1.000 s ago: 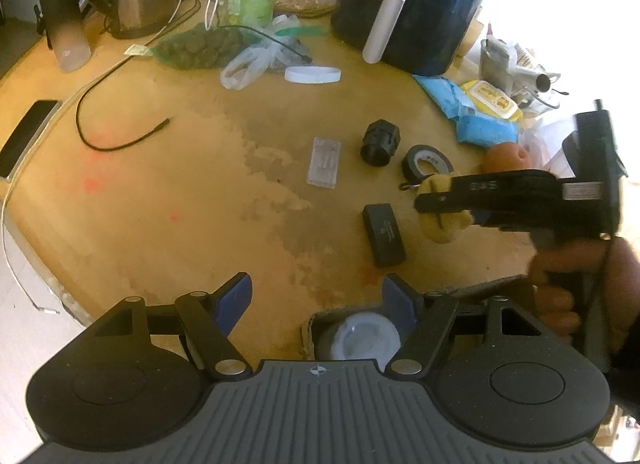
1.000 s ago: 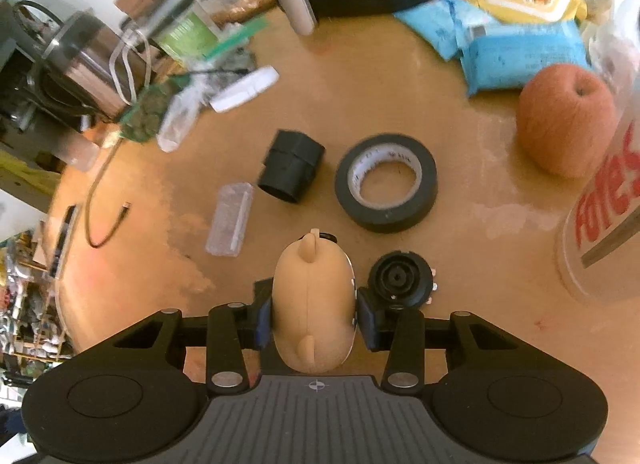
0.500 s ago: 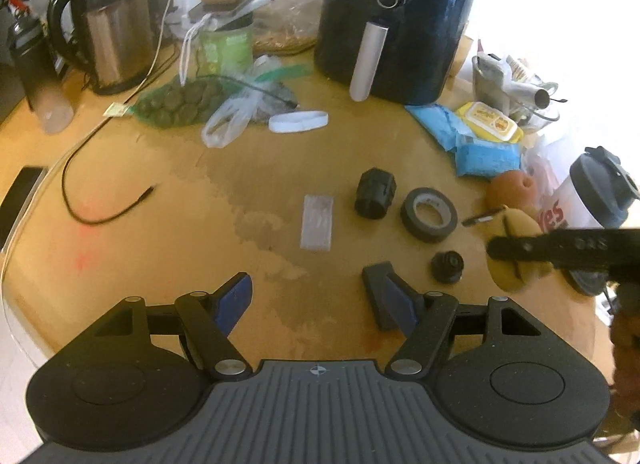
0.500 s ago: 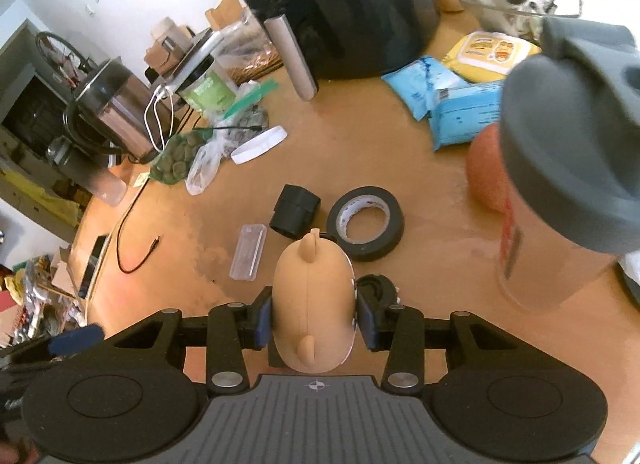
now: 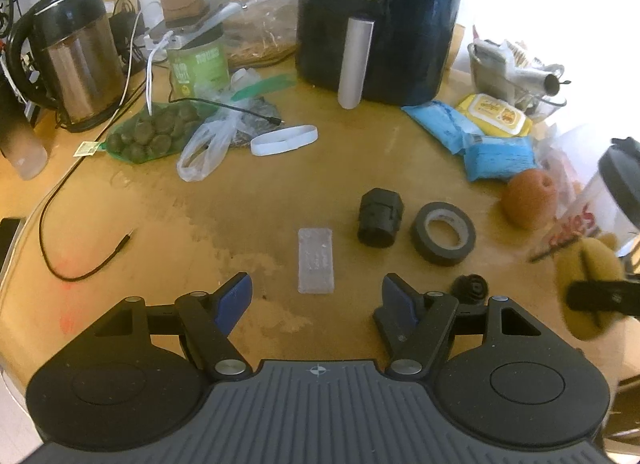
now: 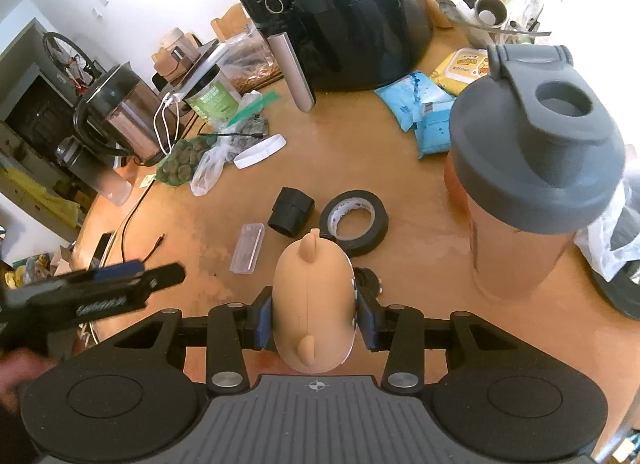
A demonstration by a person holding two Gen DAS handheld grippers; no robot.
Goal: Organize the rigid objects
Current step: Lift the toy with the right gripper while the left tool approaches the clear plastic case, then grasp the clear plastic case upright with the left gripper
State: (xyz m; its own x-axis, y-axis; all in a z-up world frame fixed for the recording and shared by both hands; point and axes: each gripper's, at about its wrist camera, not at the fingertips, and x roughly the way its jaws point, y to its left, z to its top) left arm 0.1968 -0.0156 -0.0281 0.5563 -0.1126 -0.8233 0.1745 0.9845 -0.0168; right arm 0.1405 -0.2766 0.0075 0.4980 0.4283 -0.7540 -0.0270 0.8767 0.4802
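Right gripper is clamped on the tan rubbery animal-shaped toy — long axis running straight out between its jaws — while the left gripper, spread wide and empty, has the clear plastic rectangular case lying lengthwise dead ahead.

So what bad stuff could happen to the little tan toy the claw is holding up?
The right claw grips the rounded tan toy only at its sides, so it might slip out. The tall shaker bottle stands close on the right; a swing could tip it. The tape roll and small black knob lie right below, so a drop may knock them.
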